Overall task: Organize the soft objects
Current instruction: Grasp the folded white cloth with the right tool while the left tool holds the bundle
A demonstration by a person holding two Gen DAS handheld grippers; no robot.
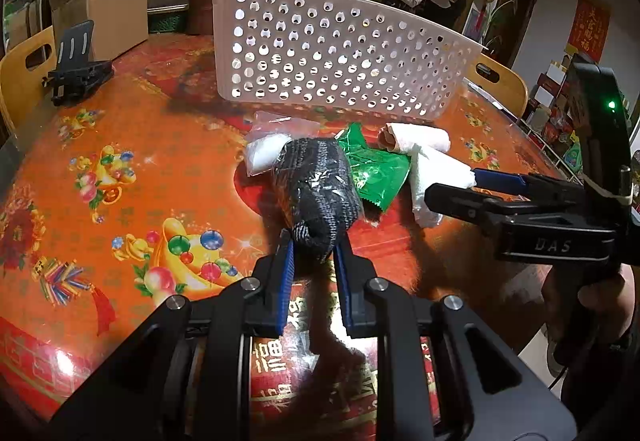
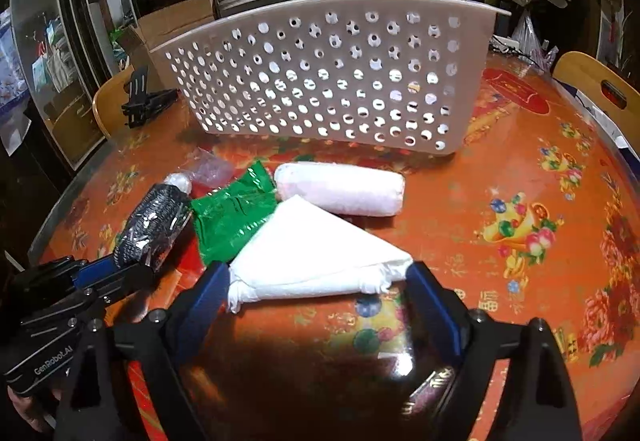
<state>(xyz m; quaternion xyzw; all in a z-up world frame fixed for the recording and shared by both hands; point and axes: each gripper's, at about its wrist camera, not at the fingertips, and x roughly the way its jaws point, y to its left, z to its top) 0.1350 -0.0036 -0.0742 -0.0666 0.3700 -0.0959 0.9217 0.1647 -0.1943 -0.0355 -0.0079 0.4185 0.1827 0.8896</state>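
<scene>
A black knit bundle (image 1: 316,185) wrapped in clear film lies on the red patterned table (image 1: 140,145). My left gripper (image 1: 314,247) is shut on its near end, also seen in the right wrist view as left gripper (image 2: 128,267) and bundle (image 2: 154,225). A folded white cloth (image 2: 316,257) lies flat between the fingers of my right gripper (image 2: 318,279), which stands open with its pads at the cloth's two ends. In the left wrist view the right gripper (image 1: 452,185) straddles that cloth (image 1: 432,177). Behind lie a green packet (image 2: 228,217), a white roll (image 2: 340,193) and a small white pouch (image 1: 264,153).
A white perforated basket (image 1: 340,53) stands tipped on its side behind the objects. A black stand (image 1: 76,69) and a cardboard box (image 1: 108,13) sit at the far left. Wooden chair backs (image 2: 600,89) ring the table. A hand (image 1: 580,313) holds the right gripper.
</scene>
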